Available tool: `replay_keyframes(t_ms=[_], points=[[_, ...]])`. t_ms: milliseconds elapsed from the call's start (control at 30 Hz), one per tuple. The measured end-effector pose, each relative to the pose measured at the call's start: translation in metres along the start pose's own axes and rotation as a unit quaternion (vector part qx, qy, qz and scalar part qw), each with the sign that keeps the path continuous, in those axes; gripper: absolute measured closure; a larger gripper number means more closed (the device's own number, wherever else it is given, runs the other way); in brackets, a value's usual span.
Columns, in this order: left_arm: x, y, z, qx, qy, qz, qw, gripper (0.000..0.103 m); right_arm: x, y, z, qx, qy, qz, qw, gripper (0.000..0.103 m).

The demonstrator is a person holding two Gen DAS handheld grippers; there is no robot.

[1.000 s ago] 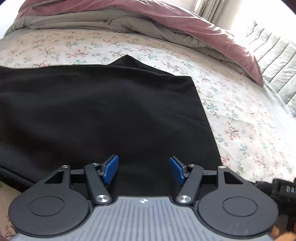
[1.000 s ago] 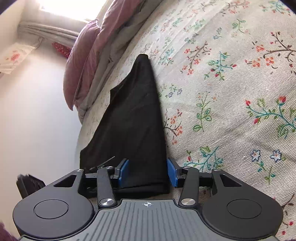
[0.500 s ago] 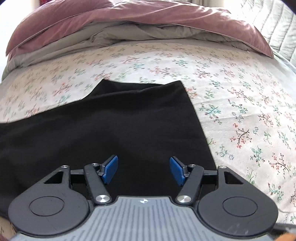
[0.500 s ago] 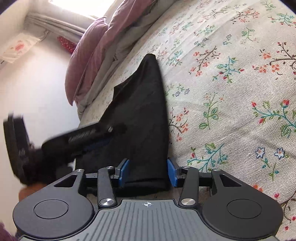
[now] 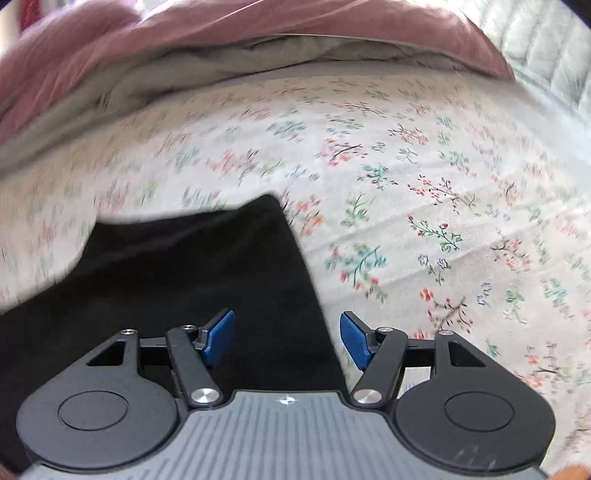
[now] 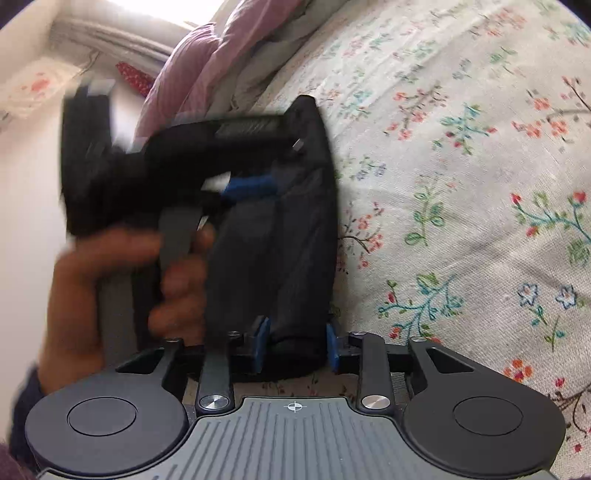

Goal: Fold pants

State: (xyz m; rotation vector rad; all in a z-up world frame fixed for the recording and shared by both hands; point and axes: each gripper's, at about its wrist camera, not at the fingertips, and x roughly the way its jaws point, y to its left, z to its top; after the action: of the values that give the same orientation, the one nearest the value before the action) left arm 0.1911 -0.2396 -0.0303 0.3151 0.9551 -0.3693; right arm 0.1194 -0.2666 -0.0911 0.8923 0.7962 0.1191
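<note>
The black pants (image 6: 291, 229) are already folded narrow on the bed (image 6: 461, 184). Their near end is pinched in the just-closing right tongs (image 6: 295, 349); the left tongs (image 5: 286, 338) are held wide apart over the far corner, apparently gripping nothing. A further fold seems left.

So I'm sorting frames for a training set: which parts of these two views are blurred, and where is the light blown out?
Left wrist view: the floral sheet smears toward the left edge, sharper at right; the black pants hold little detail. Right wrist view: the left hand-held gripper and the hand holding it are motion-blurred, the right hand-held gripper is sharp, and the window at top is washed out.
</note>
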Motion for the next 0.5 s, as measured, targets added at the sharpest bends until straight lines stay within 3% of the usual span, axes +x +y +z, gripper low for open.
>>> replay_keyframes(t_ms=[67, 200, 300, 400, 500], points=[[0.006, -0.018, 0.007, 0.046, 0.012, 0.027, 0.9985, 0.019, 0.001, 0.003, -0.001, -0.011, -0.003, -0.012, 1.0, 0.086], [0.019, -0.043, 0.014, 0.119, 0.042, 0.071, 0.9894, 0.017, 0.001, 0.018, -0.004, -0.056, -0.009, -0.033, 0.998, 0.089], [0.022, -0.043, 0.02, 0.126, 0.061, 0.083, 0.9866, 0.016, -0.003, 0.026, -0.007, -0.077, -0.015, -0.035, 0.996, 0.089], [0.026, -0.039, 0.022, 0.143, 0.066, 0.122, 0.98, 0.016, -0.007, 0.03, -0.007, -0.084, -0.023, -0.035, 0.996, 0.091], [0.027, -0.035, 0.023, 0.151, 0.072, 0.135, 0.9767, 0.016, -0.014, 0.045, -0.014, -0.136, -0.039, -0.045, 0.989, 0.091]])
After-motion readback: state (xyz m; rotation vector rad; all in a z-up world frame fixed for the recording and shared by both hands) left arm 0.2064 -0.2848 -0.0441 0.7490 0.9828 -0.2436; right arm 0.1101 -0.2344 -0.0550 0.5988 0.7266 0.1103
